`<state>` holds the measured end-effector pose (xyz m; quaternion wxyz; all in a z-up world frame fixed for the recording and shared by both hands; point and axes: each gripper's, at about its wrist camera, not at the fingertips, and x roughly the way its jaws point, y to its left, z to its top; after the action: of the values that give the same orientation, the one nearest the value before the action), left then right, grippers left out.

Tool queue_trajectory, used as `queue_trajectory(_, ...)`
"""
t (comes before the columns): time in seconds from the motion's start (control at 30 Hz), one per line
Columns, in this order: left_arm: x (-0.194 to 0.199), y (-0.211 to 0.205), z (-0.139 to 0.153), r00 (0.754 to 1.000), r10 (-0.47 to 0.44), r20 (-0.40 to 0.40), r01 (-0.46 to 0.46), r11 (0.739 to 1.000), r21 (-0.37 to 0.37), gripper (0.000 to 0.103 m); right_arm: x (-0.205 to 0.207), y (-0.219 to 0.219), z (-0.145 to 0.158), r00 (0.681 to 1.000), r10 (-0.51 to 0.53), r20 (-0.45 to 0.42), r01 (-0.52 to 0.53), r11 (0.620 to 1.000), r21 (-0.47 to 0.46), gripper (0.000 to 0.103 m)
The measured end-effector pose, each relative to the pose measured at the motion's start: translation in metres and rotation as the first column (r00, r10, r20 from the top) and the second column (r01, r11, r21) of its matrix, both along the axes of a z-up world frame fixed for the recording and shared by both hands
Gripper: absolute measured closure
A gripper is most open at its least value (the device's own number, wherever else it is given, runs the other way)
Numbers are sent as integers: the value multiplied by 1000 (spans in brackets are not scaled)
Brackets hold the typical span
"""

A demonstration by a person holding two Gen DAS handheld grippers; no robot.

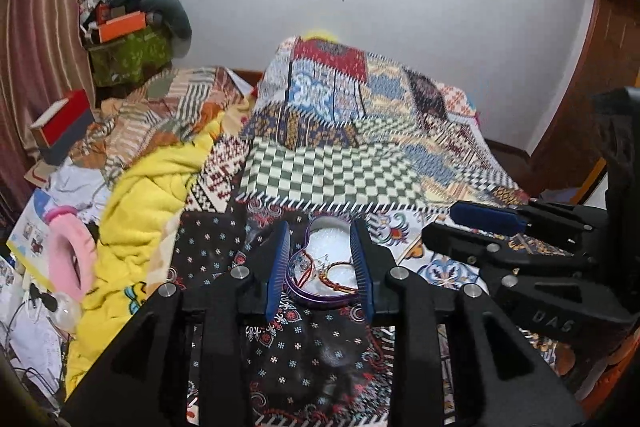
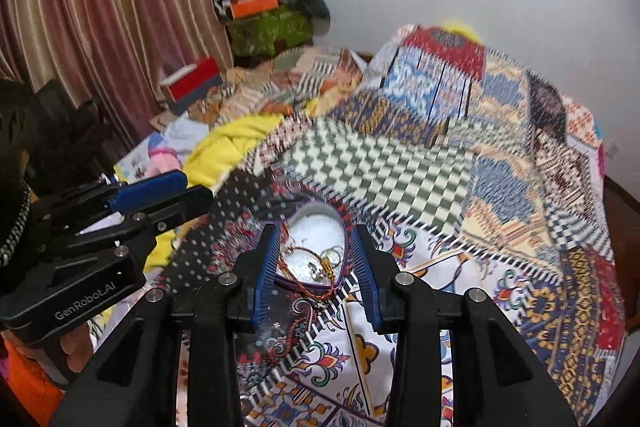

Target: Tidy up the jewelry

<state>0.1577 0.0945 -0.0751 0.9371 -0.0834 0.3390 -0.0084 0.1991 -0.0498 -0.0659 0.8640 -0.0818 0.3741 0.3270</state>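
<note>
Left gripper (image 1: 320, 227): black frame, ribbed blue pads, silver screws.
Right gripper (image 2: 314, 231): the same build.
Marking: "GenRobot.AI" in white.
Sleeve (image 2: 24, 383): orange.

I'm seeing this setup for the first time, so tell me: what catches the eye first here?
The purple heart-shaped tin lies open on the patterned bedspread, holding tangled red-thread bracelets on white padding. Both tongs, left and right, hang open over it. A bright yellow blanket is bunched to the left.

Home bedroom: patchwork bedspread (image 1: 360, 131), striped curtains (image 2: 112, 7) (clutter piled behind).
</note>
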Motion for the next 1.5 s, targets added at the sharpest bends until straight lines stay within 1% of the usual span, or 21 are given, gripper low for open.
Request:
queue_trajectory(0.13, -24, -7, 28, 997, -1, 74, 0, 1000, 11, 73, -24, -11, 31, 996, -15, 88, 10, 998, 55, 69)
queue_trajectory(0.3, -58, -15, 63, 983, 3, 186, -10, 999, 37, 73, -62, -30, 76, 974, -44, 220, 13, 990, 139, 69)
queue_trajectory(0.4, -87, -19, 89, 962, 5, 274, -17, 999, 42, 73, -86, -39, 100, 956, -58, 287, 2, 982, 190, 69)
queue_trajectory(0.53, -119, -25, 116, 926, 8, 377, -30, 998, 54, 73, -120, -50, 128, 919, -95, 383, -11, 964, 267, 68)
queue_trajectory(0.67, -152, -33, 133, 887, 16, 461, -57, 996, 75, 71, -146, -55, 136, 891, -132, 434, -13, 949, 315, 63)
queue_trajectory(0.7, -157, -34, 135, 882, 19, 471, -64, 995, 80, 66, -152, -56, 136, 887, -138, 441, -13, 946, 324, 62)
queue_trajectory(0.73, -166, -37, 137, 872, 22, 488, -74, 994, 86, 56, -156, -56, 134, 884, -144, 445, -10, 946, 325, 57)
queue_trajectory(0.77, -172, -39, 137, 866, 26, 499, -82, 992, 91, 50, -158, -56, 132, 880, -154, 448, -1, 945, 326, 50)
queue_trajectory(0.8, -177, -41, 137, 860, 32, 510, -95, 991, 98, 44, -163, -55, 130, 873, -173, 456, 15, 944, 328, 46)
queue_trajectory(0.87, -184, -43, 135, 853, 43, 520, -119, 986, 114, 40, -166, -55, 124, 862, -194, 468, 38, 946, 323, 33)
queue_trajectory(0.9, -186, -45, 135, 853, 47, 520, -129, 984, 123, 34, -168, -54, 122, 856, -207, 474, 54, 947, 316, 31)
queue_trajectory(0.93, -188, -47, 134, 853, 54, 519, -140, 982, 128, 23, -170, -56, 121, 851, -216, 479, 64, 948, 313, 27)
queue_trajectory(0.97, -190, -47, 134, 851, 62, 521, -148, 981, 124, 18, -172, -57, 121, 845, -227, 484, 76, 947, 311, 22)
queue_trajectory(1.0, -191, -46, 133, 849, 65, 524, -149, 982, 119, 12, -175, -59, 122, 840, -236, 488, 83, 946, 313, 20)
queue_trajectory(1.03, -193, -45, 132, 845, 73, 529, -153, 982, 109, 10, -177, -61, 122, 835, -246, 492, 91, 944, 318, 18)
queue_trajectory(1.1, -194, -44, 132, 845, 84, 528, -160, 982, 99, 10, -179, -66, 124, 828, -259, 498, 102, 942, 321, 15)
queue_trajectory(1.17, -191, -42, 131, 849, 91, 520, -161, 983, 91, 9, -180, -68, 126, 824, -266, 501, 110, 941, 320, 8)
queue_trajectory(1.23, -191, -40, 129, 854, 93, 512, -157, 984, 83, 9, -182, -70, 126, 815, -280, 508, 120, 938, 325, 3)
queue_trajectory(1.3, -192, -39, 128, 855, 95, 510, -157, 984, 80, 9, -184, -72, 125, 805, -288, 518, 127, 937, 324, 2)
queue_trajectory(1.5, -195, -44, 126, 859, 88, 505, -155, 983, 93, 9, -185, -71, 126, 805, -285, 520, 126, 939, 320, 2)
